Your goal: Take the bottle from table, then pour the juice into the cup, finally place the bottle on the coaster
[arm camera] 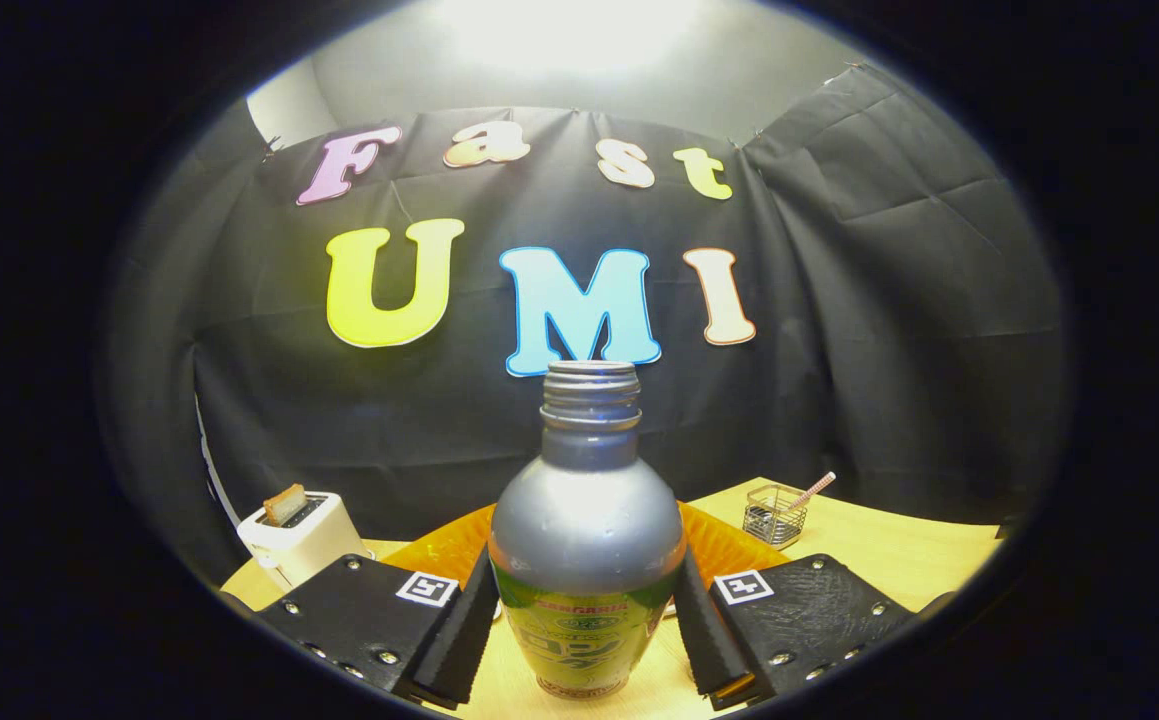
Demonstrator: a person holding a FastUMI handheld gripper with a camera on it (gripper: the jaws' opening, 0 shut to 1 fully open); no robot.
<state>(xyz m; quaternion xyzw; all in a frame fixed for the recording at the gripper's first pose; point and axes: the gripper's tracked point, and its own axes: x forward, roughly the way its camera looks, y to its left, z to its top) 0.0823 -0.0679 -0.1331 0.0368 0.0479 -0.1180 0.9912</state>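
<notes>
Smooth grey metal bottle with green label (pixel 587 560), uncapped, upright on wooden table (pixel 899 550) at 12 o'clock between gripper (pixel 587 625) fingers; pressed at both sides; probably slippery, rigid; best held at label belly.

- Bottle (pixel 586 540), standing upright between the fingers of the gripper (pixel 587 625): matte grey neck and shoulder, green lower body with a red band of lettering and pale print; both fingers press its sides.
- Mat (pixel 449 545) behind the bottle: glossy orange, ribbed.
- Table (pixel 899 550) under the bottle: light yellowish wood.
- Toaster (pixel 301 538) left of the bottle: cream white, with a brown slice in its slot.
- Wire basket (pixel 775 513) right of the bottle: silvery mesh, holding a pink-and-white striped straw (pixel 813 490).
</notes>
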